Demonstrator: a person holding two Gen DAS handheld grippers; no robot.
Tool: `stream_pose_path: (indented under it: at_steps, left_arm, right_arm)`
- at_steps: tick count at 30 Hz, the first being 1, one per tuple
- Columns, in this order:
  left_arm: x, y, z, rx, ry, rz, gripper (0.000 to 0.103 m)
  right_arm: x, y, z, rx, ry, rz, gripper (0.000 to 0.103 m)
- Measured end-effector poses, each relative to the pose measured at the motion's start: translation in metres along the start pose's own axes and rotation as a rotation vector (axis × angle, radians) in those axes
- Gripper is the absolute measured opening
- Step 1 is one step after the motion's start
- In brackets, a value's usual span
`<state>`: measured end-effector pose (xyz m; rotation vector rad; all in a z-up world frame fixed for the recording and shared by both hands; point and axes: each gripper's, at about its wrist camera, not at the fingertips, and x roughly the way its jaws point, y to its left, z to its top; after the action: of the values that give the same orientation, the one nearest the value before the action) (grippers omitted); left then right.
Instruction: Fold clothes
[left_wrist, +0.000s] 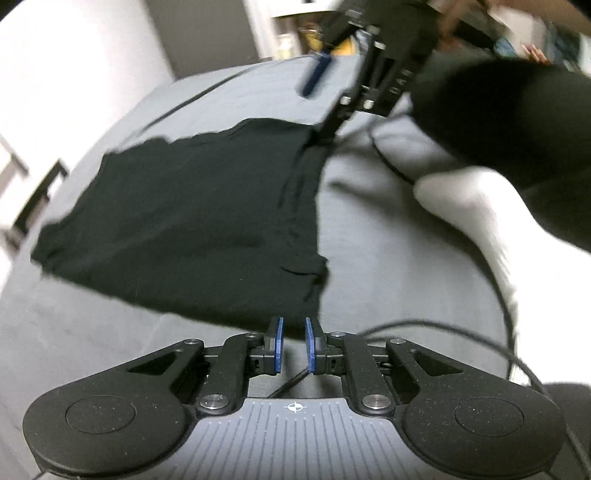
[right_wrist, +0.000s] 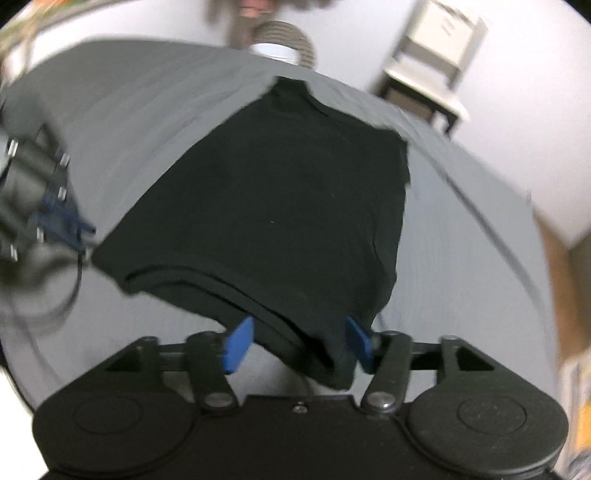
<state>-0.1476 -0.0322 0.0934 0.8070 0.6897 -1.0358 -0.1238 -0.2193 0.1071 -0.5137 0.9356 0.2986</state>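
At the bottom of the right wrist view, the right gripper (right_wrist: 297, 345) stands spread around the black garment's (right_wrist: 273, 206) near hem. The left gripper (left_wrist: 293, 345), narrowly parted, holds nothing. The garment lies mid-frame on the gray sheet (right_wrist: 147, 110); soft, limp cloth, best pinched at corners.

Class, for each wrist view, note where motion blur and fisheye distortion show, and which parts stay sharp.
Left wrist view: the left gripper is sharp; the black cotton garment and the right gripper smear; the grey bedsheet curves towards the rim. Right wrist view: the right gripper is fairly crisp; the garment edges, the left gripper and the white chair blur.
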Motion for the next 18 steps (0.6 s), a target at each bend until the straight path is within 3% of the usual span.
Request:
stream_pose_path:
  at_steps: [4, 10, 12, 13, 14, 16, 18]
  left_arm:
    - [0.005, -0.014, 0.000, 0.089, -0.024, 0.123, 0.011]
    - [0.005, -0.039, 0.000, 0.170, -0.054, 0.156, 0.012]
    - [0.007, -0.048, -0.002, 0.209, -0.034, 0.214, 0.014]
    - [0.009, -0.053, -0.002, 0.242, -0.019, 0.252, 0.029]
    - [0.011, -0.059, -0.001, 0.277, -0.004, 0.289, 0.058]
    - [0.010, -0.069, 0.000, 0.339, -0.011, 0.317, 0.090]
    - [0.006, -0.077, 0.003, 0.376, -0.044, 0.300, 0.091]
  right_arm:
    - [0.005, 0.023, 0.003, -0.164, -0.008, -0.021, 0.066]
    - [0.020, 0.040, 0.006, -0.244, -0.007, -0.037, 0.069]
    - [0.020, 0.041, 0.005, -0.259, -0.020, -0.052, 0.075]
    - [0.019, 0.041, 0.004, -0.263, -0.027, -0.058, 0.076]
    - [0.019, 0.042, 0.003, -0.266, -0.034, -0.062, 0.076]
    - [0.019, 0.042, 0.001, -0.270, -0.043, -0.068, 0.076]
    - [0.017, 0.041, -0.002, -0.295, -0.056, -0.081, 0.077]
